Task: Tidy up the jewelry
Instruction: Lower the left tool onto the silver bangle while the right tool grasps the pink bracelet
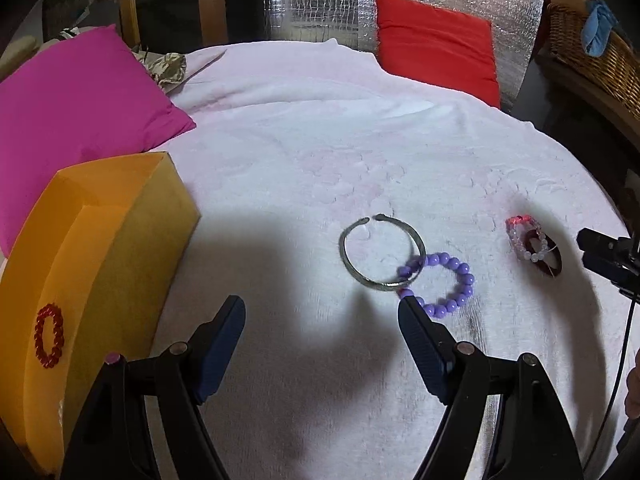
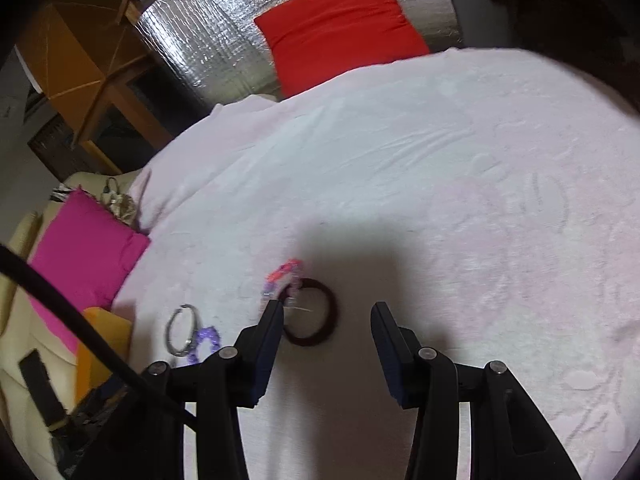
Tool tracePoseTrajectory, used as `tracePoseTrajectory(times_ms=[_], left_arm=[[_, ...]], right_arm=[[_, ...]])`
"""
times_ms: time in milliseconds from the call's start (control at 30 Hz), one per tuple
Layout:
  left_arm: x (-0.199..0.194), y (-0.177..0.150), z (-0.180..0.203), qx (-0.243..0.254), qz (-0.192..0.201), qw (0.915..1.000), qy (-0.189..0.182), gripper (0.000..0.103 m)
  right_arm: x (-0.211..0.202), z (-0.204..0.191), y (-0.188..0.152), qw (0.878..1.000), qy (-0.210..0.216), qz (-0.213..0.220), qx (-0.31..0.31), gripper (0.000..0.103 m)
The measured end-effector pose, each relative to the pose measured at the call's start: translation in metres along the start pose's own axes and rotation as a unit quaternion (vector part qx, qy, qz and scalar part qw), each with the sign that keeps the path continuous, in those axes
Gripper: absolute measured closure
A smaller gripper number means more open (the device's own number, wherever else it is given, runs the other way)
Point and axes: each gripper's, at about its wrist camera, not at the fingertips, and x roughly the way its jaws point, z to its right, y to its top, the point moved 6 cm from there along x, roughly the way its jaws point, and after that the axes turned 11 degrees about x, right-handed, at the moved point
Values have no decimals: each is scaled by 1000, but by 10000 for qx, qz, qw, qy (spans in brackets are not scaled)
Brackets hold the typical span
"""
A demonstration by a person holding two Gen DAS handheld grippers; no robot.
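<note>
pale pink bedding (image 1: 320,152) spreads under everything, with a magenta cushion (image 1: 80,112) and a red cushion (image 1: 436,44) at its far edge and silver foil sheeting (image 1: 312,0) behind. an orange box (image 1: 120,216) stands at the left, with a red bead bracelet (image 1: 49,335) lying inside it.

left tongs (image 1: 322,312) stand wide open with nothing between them. just ahead lies the silver cuff (image 1: 382,254), flat, its gap turned away from the tongs, and overlapping its near right edge is the purple bead bracelet (image 1: 440,284), whose near beads sit right at the tip of the right-side finger. this pair is nearer the left hand.

right tongs (image 2: 326,312) are about half open and empty. the dark bangle (image 2: 310,312) lies flat just ahead between the two tips and toward the left one, with a pink and clear bead bracelet (image 2: 280,276) draped over its far left edge. in my judgement the bangle is the right hand's piece, and the beads on it may drag along.
</note>
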Motion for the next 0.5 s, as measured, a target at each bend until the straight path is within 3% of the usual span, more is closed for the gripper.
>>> tracePoseTrajectory(times_ms=[267,400,500], left_arm=[[19,14,6,-75,120,9982,-583,24],[32,24,18,-64,151,9971,-746,24],[41,31,25,69,173,9976,-663,23]], right_arm=[[31,-6,-1,9965,351,-419,626,54],[39,-7,4,9958,356,-376,755,54],[44,-8,8,9958,297,-339,797,54]])
